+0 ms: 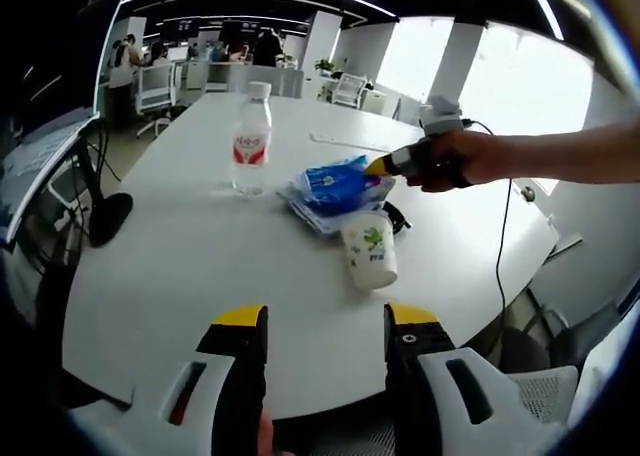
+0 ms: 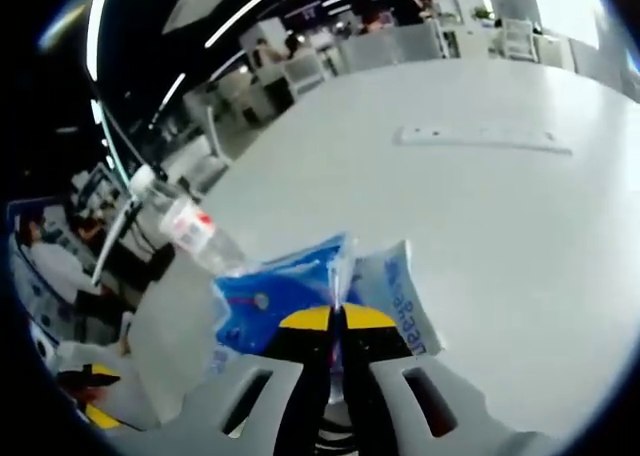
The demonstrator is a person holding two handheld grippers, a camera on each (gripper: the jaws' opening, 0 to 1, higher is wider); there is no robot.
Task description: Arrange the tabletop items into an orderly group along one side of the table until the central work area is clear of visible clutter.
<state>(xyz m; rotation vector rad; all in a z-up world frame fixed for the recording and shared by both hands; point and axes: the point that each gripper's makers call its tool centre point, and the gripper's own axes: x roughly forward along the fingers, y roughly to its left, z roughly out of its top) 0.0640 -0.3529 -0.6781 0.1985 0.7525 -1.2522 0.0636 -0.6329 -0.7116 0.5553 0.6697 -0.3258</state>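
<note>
A clear water bottle (image 1: 250, 139) with a red label stands upright on the white table (image 1: 180, 266). Right of it lies a blue and white plastic packet (image 1: 335, 184), and a paper cup (image 1: 371, 248) with a green print stands nearer to me. My left gripper (image 1: 325, 321) hovers open near the table's front edge with nothing between its jaws. My right gripper (image 2: 338, 321), held by a person's hand (image 1: 470, 159), is shut on the packet (image 2: 300, 291) and pinches its upper edge. The bottle (image 2: 185, 226) appears tilted at the left in the right gripper view.
A flat white strip (image 2: 485, 136) lies far out on the table. A black cable runs down the table's right side (image 1: 505, 246), and a dark object (image 1: 398, 216) lies behind the cup. Office chairs (image 1: 155, 96) and desks stand beyond the far edge.
</note>
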